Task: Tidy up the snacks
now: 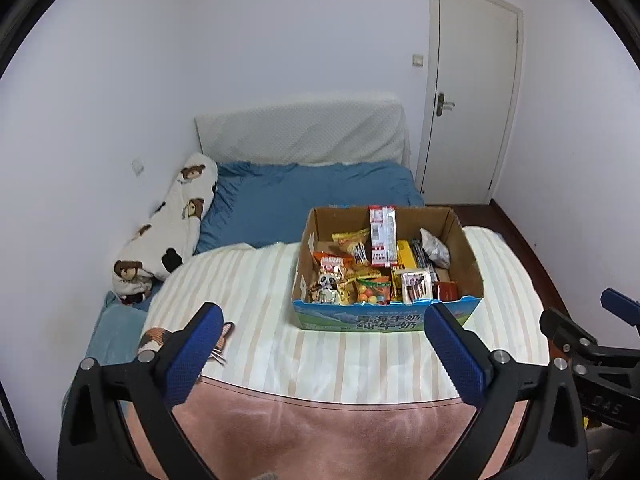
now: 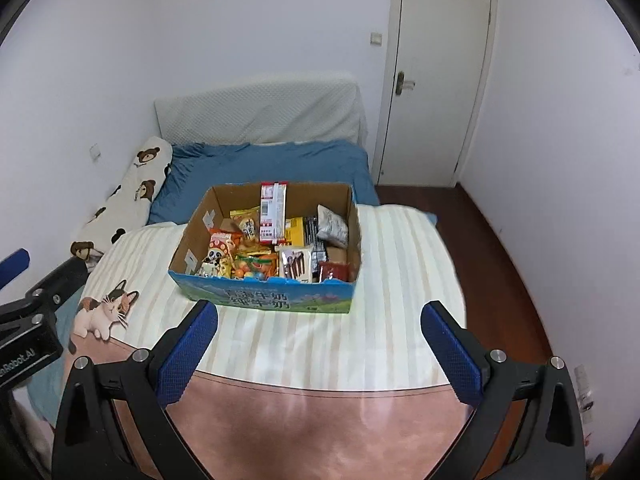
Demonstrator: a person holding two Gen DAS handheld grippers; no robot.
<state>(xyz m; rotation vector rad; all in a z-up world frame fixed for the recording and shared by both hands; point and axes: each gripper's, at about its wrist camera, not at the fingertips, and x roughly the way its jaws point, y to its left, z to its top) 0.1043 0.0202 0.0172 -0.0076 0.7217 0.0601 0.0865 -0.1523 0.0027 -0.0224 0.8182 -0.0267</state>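
Observation:
An open cardboard box [image 1: 466, 246] with a blue printed front stands on the striped blanket [image 1: 256, 304]; it also shows in the right wrist view [image 2: 200, 216]. It holds several snack packets [image 1: 360, 272], among them a tall red-and-white pack [image 1: 382, 236] leaning on the back wall and a panda packet [image 2: 218, 258]. My left gripper [image 1: 324, 344] is open and empty, above the blanket in front of the box. My right gripper [image 2: 320, 344] is open and empty, also in front of the box. The right gripper shows at the right edge of the left wrist view [image 1: 600, 344].
The bed has a blue sheet [image 1: 304, 196], a white headboard cushion [image 1: 304, 132] and a bear-print pillow [image 1: 168, 224] against the left wall. A cat print [image 2: 106, 312] marks the blanket's left part. A closed white door [image 1: 472, 92] and dark wood floor [image 2: 504, 264] lie to the right.

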